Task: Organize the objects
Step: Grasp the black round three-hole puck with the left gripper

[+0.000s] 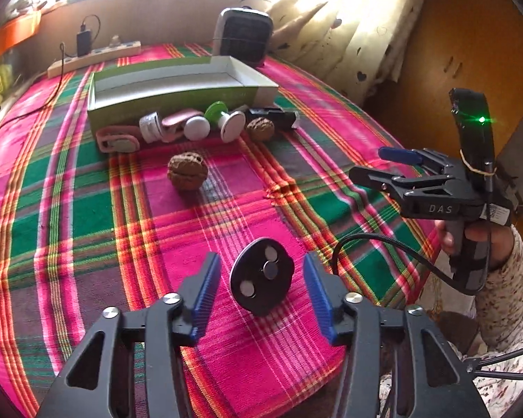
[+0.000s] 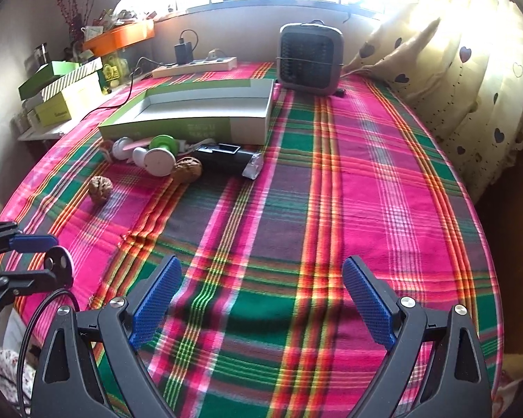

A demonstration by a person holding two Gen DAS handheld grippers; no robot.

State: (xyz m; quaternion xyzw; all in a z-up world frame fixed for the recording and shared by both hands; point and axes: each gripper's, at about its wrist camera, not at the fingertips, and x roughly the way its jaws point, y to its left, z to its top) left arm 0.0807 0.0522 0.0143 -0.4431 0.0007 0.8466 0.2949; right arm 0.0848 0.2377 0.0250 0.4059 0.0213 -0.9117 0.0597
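A dark round disc (image 1: 261, 280) with three silver magnets stands tilted between the blue pads (image 1: 205, 292) of my left gripper (image 1: 262, 294); a narrow gap shows on either side, so the gripper is open. The right wrist view shows the same disc (image 2: 61, 264) between the left gripper's (image 2: 52, 257) fingers at the table's near-left edge. My right gripper (image 2: 261, 299) is open and holds nothing above the plaid cloth; it hovers off the table's right edge (image 1: 369, 165). An open green-and-white box (image 1: 177, 104) (image 2: 191, 127) lies at the back.
In front of the box lie two walnuts (image 1: 187, 171) (image 1: 260, 129), white and green knobs (image 1: 215, 110), pink clips (image 1: 116, 139) and a black device (image 1: 275, 118). A fan heater (image 1: 244, 36) and power strip (image 1: 94, 56) stand behind; curtain at right.
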